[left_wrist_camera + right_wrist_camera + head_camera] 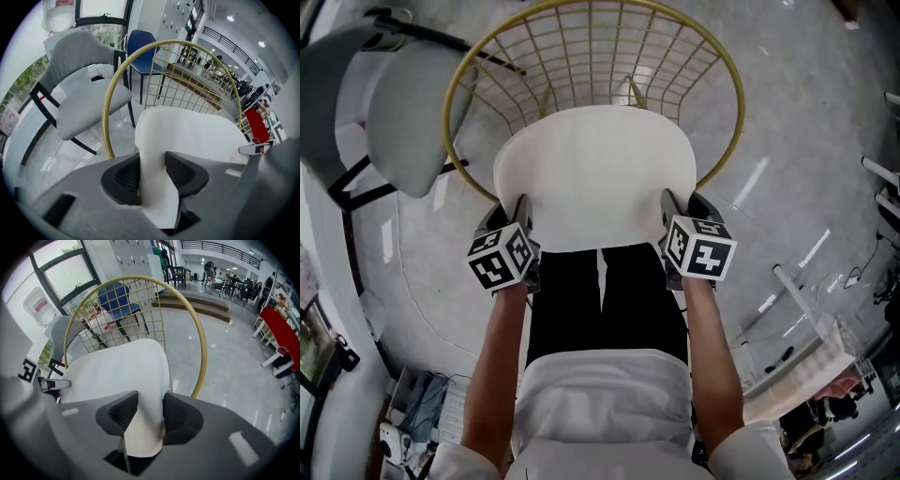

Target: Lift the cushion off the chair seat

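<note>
The white cushion hangs level between my two grippers, in front of the gold wire chair. My left gripper is shut on the cushion's near left corner. My right gripper is shut on its near right corner. In the left gripper view the cushion folds up between the black pads of the left gripper, with the chair's gold ring behind it. The right gripper view shows the same pinch: the cushion in the right gripper, beside the gold ring.
A grey chair with black legs stands at the left, close to the gold chair. Behind it is a blue chair. A white rack lies on the floor at the right. A red table stands further off.
</note>
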`<state>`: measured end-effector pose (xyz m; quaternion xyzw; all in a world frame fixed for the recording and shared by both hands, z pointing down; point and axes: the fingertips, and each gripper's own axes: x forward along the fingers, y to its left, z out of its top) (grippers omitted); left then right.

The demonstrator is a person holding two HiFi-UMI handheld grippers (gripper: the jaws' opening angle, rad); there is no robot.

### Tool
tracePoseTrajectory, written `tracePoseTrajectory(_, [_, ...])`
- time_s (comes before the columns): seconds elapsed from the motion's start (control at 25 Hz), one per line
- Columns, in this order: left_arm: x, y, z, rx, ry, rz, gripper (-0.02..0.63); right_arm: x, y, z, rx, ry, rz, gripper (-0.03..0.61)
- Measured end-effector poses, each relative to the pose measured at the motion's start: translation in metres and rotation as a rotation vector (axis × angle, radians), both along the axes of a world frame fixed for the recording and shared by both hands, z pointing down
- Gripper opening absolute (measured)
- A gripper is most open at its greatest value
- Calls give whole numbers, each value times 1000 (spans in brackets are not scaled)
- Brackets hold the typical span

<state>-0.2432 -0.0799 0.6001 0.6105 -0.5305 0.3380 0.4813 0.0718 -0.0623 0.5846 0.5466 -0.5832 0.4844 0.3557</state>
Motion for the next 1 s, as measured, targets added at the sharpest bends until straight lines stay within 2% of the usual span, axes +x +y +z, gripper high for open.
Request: tracePoseTrajectory(1.0, [4, 10, -66, 47, 2, -10, 158, 5, 3, -62, 42, -38, -38, 158])
